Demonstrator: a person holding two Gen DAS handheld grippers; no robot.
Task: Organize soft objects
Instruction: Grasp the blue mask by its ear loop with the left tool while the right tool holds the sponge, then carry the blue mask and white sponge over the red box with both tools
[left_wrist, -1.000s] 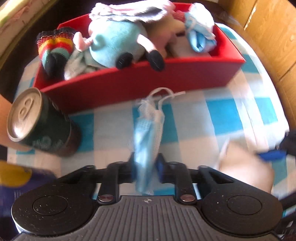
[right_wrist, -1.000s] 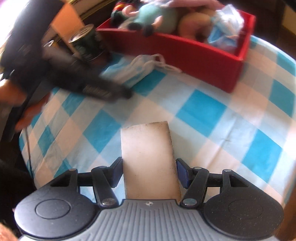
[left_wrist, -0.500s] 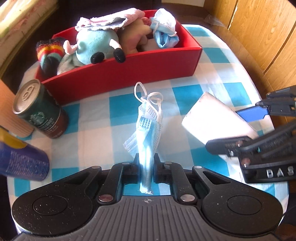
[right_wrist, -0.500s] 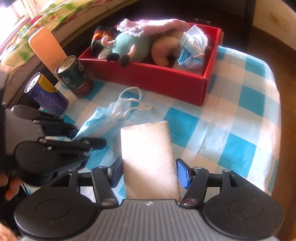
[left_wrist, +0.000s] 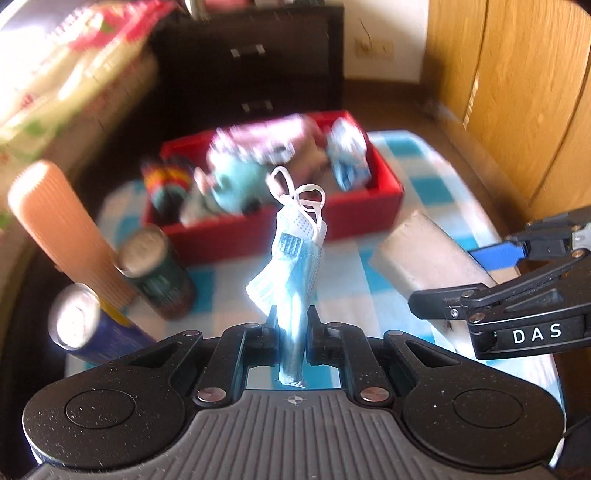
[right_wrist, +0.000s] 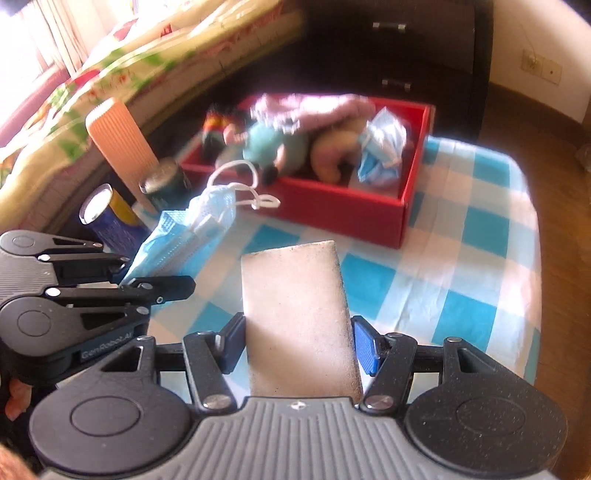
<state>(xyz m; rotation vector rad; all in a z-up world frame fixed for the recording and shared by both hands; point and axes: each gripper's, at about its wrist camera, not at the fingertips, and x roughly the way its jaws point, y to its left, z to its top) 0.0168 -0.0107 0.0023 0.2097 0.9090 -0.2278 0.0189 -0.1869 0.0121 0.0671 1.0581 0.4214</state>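
Mask: blue face mask, folded, clamped between the fingers of the left gripper; it sticks up from them toward 12 o'clock, with its white ear loops at the top, above the table.
Sponge: pale block, clamped between the blue pads of the right gripper; it points toward 12 o'clock, above the table.
Red box: on the checked tablecloth, at 12 o'clock from both grippers; it holds a plush toy, a pink cloth, a striped sock and another blue mask.
Cans: a dark green can and a blue can, at 9 o'clock from the mask, near the box.
Orange bottle: ribbed, just behind the cans.
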